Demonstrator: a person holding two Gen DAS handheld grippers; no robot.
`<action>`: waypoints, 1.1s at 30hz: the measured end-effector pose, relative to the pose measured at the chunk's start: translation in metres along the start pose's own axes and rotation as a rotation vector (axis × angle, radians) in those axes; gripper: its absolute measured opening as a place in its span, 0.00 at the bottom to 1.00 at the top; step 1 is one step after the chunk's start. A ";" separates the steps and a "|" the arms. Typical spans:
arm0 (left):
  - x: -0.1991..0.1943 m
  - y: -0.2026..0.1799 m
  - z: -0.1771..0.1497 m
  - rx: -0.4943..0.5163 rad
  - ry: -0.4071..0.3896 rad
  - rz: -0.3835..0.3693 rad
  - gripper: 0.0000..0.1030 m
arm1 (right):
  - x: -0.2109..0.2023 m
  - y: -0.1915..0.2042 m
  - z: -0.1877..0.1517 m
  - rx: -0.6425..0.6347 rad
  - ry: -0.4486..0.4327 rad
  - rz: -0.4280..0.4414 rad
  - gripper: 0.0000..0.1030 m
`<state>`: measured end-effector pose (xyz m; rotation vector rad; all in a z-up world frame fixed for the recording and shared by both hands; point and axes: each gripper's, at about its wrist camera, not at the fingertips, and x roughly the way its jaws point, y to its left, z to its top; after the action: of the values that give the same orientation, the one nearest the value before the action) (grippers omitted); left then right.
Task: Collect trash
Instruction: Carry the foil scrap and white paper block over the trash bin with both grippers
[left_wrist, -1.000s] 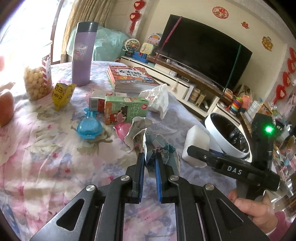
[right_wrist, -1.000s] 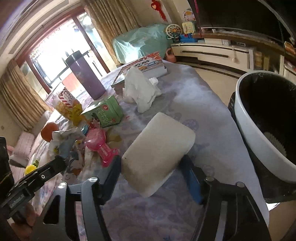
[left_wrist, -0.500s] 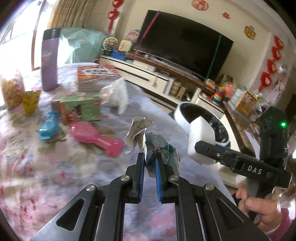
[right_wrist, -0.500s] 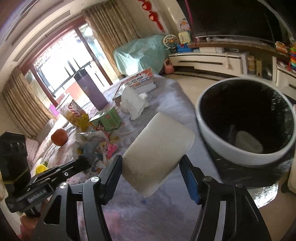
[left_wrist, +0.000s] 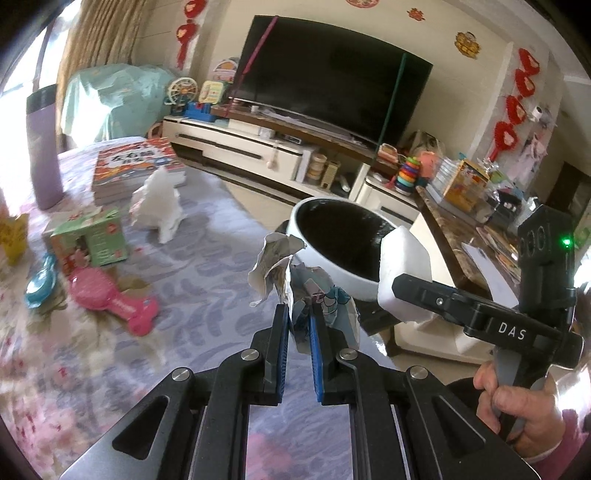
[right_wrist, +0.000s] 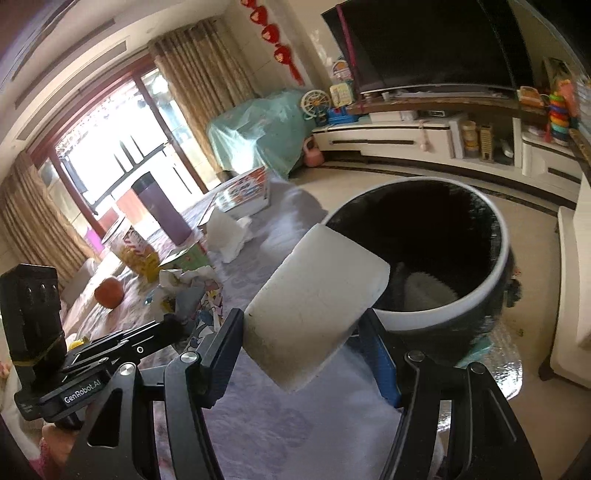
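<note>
Risk of a miss: left gripper (left_wrist: 298, 325) jaws clamped on crumpled paper (left_wrist: 291, 280) short of the white trash bin (left_wrist: 325, 254), right gripper (right_wrist: 306, 332) jaws clamped on a foam block (right_wrist: 314, 306) at its near rim, so early release drops either onto the counter (left_wrist: 207, 280).

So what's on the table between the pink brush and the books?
In the left wrist view, a green carton and a crumpled white tissue lie between the pink brush and the books.
</note>
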<state>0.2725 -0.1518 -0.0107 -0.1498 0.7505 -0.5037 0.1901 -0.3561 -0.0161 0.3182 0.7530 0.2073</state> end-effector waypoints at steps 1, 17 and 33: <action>0.003 -0.002 0.001 0.005 0.001 -0.003 0.09 | -0.001 -0.003 0.001 0.004 -0.002 -0.004 0.62; 0.039 -0.028 0.023 0.056 0.021 -0.021 0.09 | -0.011 -0.044 0.010 0.050 -0.025 -0.047 0.63; 0.081 -0.041 0.053 0.075 0.045 -0.031 0.09 | -0.005 -0.071 0.029 0.051 -0.015 -0.080 0.63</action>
<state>0.3433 -0.2293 -0.0091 -0.0802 0.7732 -0.5655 0.2120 -0.4296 -0.0184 0.3369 0.7555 0.1104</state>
